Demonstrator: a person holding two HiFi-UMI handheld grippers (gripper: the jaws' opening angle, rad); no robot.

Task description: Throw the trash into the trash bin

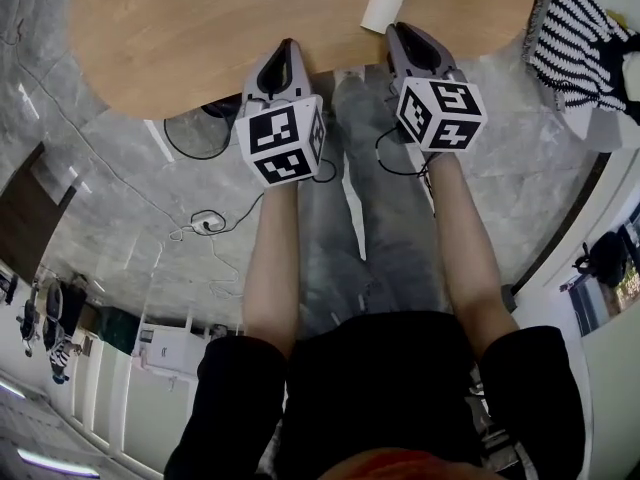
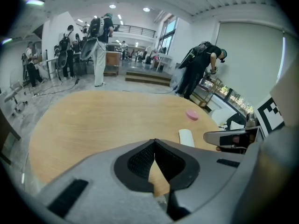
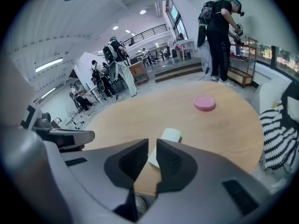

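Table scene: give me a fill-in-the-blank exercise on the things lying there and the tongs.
The round disc on the table is ___.
The cup ahead of the right tongs is ___.
The cloth beside the table has black and white ___.
The left tongs and right tongs are both ___.
Missing words: pink; white; stripes; shut.

The person is wearing a black top (image 1: 390, 388) with short sleeves (image 1: 232, 363) and grey trousers (image 1: 340, 238). The left gripper (image 1: 288, 44) and right gripper (image 1: 393, 29) are showing pale grey shells with black ribbed pads (image 2: 140, 161) lining the jaws, each carrying a white cube (image 1: 281, 140) printed with black square markers.
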